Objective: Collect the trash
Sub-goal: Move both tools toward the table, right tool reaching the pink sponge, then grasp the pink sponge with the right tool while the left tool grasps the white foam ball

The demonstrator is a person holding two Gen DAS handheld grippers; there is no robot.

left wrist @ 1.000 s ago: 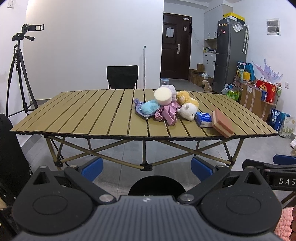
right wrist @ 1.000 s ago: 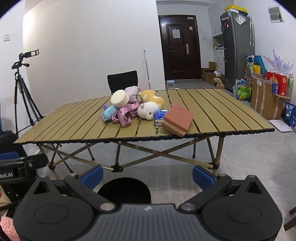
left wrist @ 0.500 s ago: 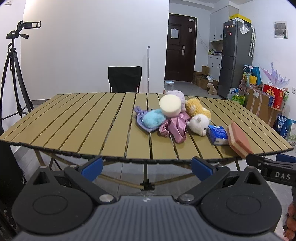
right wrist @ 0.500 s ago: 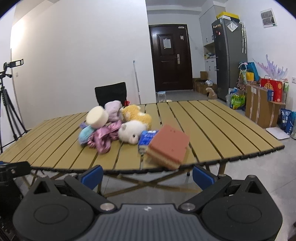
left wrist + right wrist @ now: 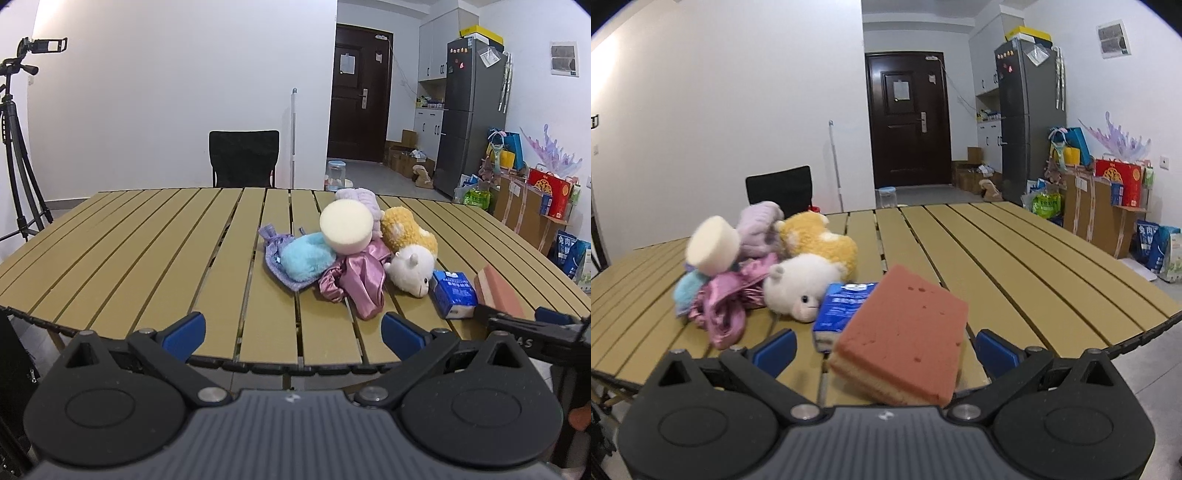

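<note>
At the near edge of the bench [image 5: 129,251], both grippers have closed in within the last second: a second ago the whole bench and its legs showed, now only the slatted top fills the views. The right gripper [image 5: 884,347] has come closest, its jaws spread wide with the sponge [image 5: 905,336] lying between them, not yet pinched. The left gripper [image 5: 293,332], jaws also wide and empty, hangs over the near edge short of the pile [image 5: 347,251]. I judge the approach nearly done and the sponge the first pick. It rests by the near right corner, against a blue tissue pack [image 5: 842,306]; soft toys, cloth and a round foam puck are heaped just left of it. No bin shows. Behind the bench stand a chair [image 5: 243,158], a tripod [image 5: 18,147], a door and a fridge.
</note>
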